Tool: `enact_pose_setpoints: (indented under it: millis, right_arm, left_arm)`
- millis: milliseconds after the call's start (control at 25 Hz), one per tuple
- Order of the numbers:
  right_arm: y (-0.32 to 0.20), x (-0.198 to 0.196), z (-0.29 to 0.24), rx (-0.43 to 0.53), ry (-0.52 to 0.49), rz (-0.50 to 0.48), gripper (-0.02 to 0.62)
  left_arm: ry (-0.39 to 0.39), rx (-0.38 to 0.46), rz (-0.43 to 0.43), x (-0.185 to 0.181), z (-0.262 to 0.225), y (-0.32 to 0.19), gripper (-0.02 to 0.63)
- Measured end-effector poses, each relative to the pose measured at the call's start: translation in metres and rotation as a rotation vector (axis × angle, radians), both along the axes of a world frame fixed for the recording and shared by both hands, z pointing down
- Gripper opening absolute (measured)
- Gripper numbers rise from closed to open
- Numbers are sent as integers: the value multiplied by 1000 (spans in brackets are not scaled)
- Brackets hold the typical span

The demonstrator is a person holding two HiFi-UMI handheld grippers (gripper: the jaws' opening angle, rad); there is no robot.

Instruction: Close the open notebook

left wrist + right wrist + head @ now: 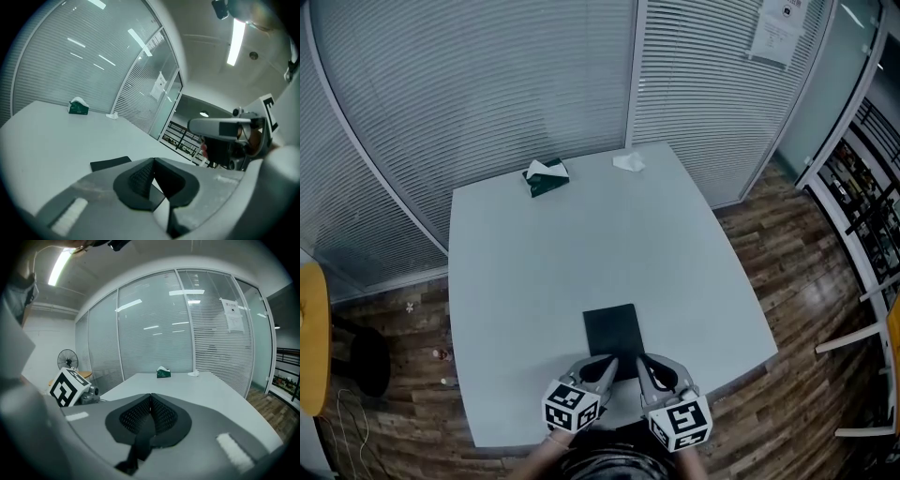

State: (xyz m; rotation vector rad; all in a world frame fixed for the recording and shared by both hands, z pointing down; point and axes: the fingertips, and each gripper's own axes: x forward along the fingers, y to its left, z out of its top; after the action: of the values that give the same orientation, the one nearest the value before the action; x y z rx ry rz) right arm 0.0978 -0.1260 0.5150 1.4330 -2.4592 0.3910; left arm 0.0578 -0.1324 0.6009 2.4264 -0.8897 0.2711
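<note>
A black notebook point(613, 330) lies flat on the pale table point(534, 262) near its front edge, showing only its dark cover. In the left gripper view its far part point(110, 163) shows beyond the jaws. My left gripper point(610, 364) is shut, its tips over the notebook's near left corner; the pads point(140, 176) meet and I cannot make out anything pinched between them. My right gripper point(642, 364) is also shut, at the notebook's near right corner, pads point(159, 413) pressed together with nothing in them. The two grippers point inward, close side by side.
A green tissue box point(546, 178) and a crumpled white paper point(628, 162) sit at the table's far edge. Glass walls with blinds stand behind the table. A fan point(69, 359) stands at left, and wooden floor surrounds the table.
</note>
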Motion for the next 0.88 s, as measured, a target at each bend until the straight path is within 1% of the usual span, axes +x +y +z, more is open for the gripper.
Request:
enact_pose_setpoints:
  millis: [240, 520, 680, 880]
  right_arm:
    - [2, -11, -8, 29, -16, -30, 2]
    - [7, -30, -35, 111, -64, -79, 2]
    - [8, -42, -55, 156, -80, -105, 2]
    - [8, -52, -77, 207, -96, -125, 2]
  left_arm:
    - [16, 104, -32, -14, -40, 4, 3]
    - [18, 248, -64, -25, -92, 8, 3]
    - [5, 334, -82, -31, -119, 10, 3]
    - [7, 395, -106, -40, -148, 13, 3]
